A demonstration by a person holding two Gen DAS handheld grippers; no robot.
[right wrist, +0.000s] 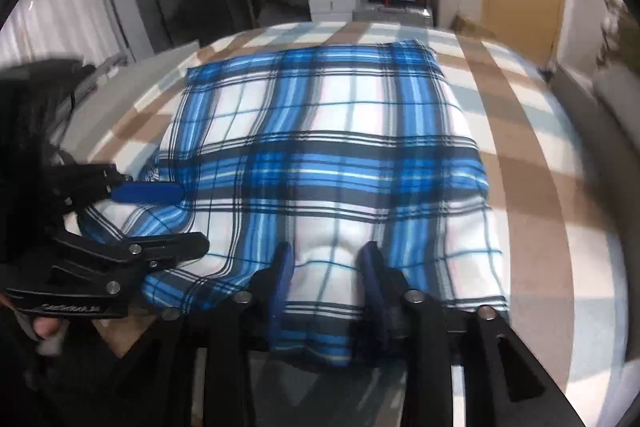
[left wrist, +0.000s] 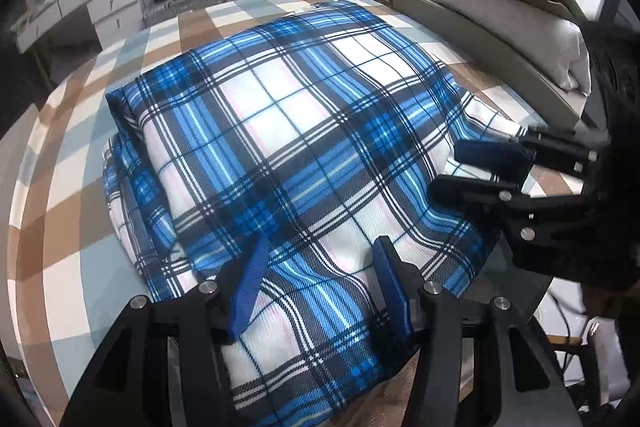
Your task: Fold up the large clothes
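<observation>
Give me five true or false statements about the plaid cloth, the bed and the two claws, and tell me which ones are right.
1. The plaid cloth is blue, white and black. True.
2. The cloth lies on a bare wooden floor. False: it lies on a bed with a checked cover in tan, pale blue and white.
3. Both claws are at the near edge of the cloth. True: the left claw and the right claw both sit there, with cloth between their fingers.
4. The cloth is a single flat layer. False: folded layers show at its left edge in the left view.
5. A grey pillow lies beyond the cloth. True.
</observation>
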